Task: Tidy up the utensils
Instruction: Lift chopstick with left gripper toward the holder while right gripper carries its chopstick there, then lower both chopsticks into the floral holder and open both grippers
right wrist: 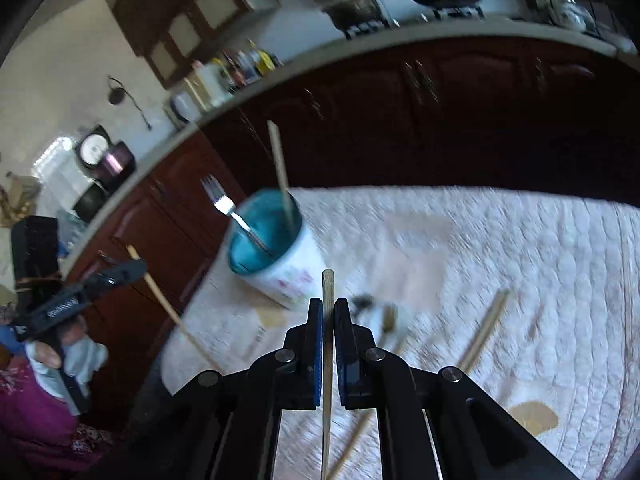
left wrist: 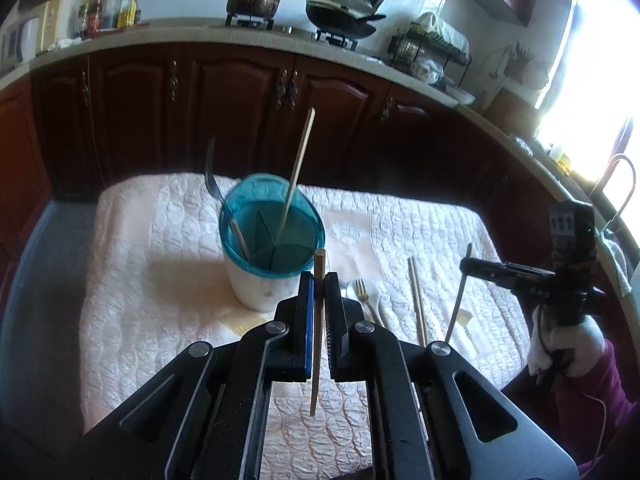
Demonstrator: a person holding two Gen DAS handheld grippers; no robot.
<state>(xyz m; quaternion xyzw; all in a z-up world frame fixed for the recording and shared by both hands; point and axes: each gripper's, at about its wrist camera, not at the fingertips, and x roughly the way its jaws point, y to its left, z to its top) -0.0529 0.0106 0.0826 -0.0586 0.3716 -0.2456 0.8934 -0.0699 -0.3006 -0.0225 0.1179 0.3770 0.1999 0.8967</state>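
A white utensil holder with a blue inside [left wrist: 272,240] stands on the white quilted cloth [left wrist: 152,248]. A silver fork [left wrist: 212,184] and one wooden chopstick [left wrist: 298,168] stick out of it. My left gripper [left wrist: 319,276] is shut on a wooden chopstick [left wrist: 316,360], held upright just in front of the holder. To the right, my right gripper [left wrist: 468,266] carries a thin chopstick [left wrist: 459,296] above the cloth. In the right wrist view that gripper [right wrist: 328,304] is shut on its chopstick [right wrist: 328,284], with the holder [right wrist: 280,264] ahead and to the left and the left gripper [right wrist: 132,270] further left.
A gold fork [left wrist: 363,292], a white spoon [left wrist: 376,294] and a pair of chopsticks [left wrist: 416,300] lie on the cloth right of the holder. Dark wooden cabinets [left wrist: 240,92] run behind the table. A person's hand in a white glove [left wrist: 568,344] holds the right tool.
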